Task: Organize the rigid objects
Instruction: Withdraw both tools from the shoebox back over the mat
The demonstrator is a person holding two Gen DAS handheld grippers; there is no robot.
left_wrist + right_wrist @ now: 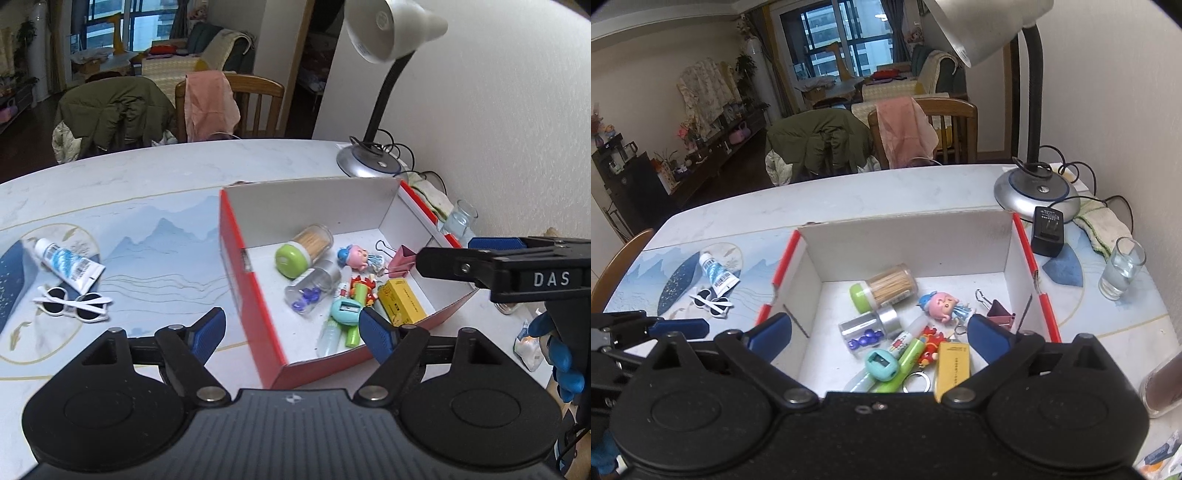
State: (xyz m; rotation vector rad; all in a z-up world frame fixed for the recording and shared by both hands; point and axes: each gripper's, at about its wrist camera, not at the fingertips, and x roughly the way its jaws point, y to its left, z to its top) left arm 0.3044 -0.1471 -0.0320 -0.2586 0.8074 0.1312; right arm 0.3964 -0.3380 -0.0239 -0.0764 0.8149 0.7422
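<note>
Both grippers hang over the red-and-white cardboard box (1015, 266), and both are empty. The left gripper (291, 328) has its blue pads spread with nothing between them, and the right gripper (881, 330) is spread wide too.

Most of the rigid stuff already sits in the box: the clear toothpick jar with the green lid (884, 290), the clear vial of blue push pins (866, 328), a teal pencil sharpener (881, 363), a yellow rectangular carton (951, 365), a pink binder clip (999, 312) and a little pink-faced doll (942, 304). Still out on the table are the white-framed sunglasses (74, 304) and the white-and-blue squeeze tube (70, 264), touching or nearly so, well to the box's left.

My worry: going for the sunglasses, a pad could snag the tube and drag both. The thin frames could also skate on the smooth printed tablecloth (166, 236) or twist in the pinch.

On the right, the clear glass of water (1121, 271) stands just outside the box wall. The grey-based desk lamp (1036, 188) and its black adapter (1047, 230) sit close behind, so a careless swing that way risks a spill.
</note>
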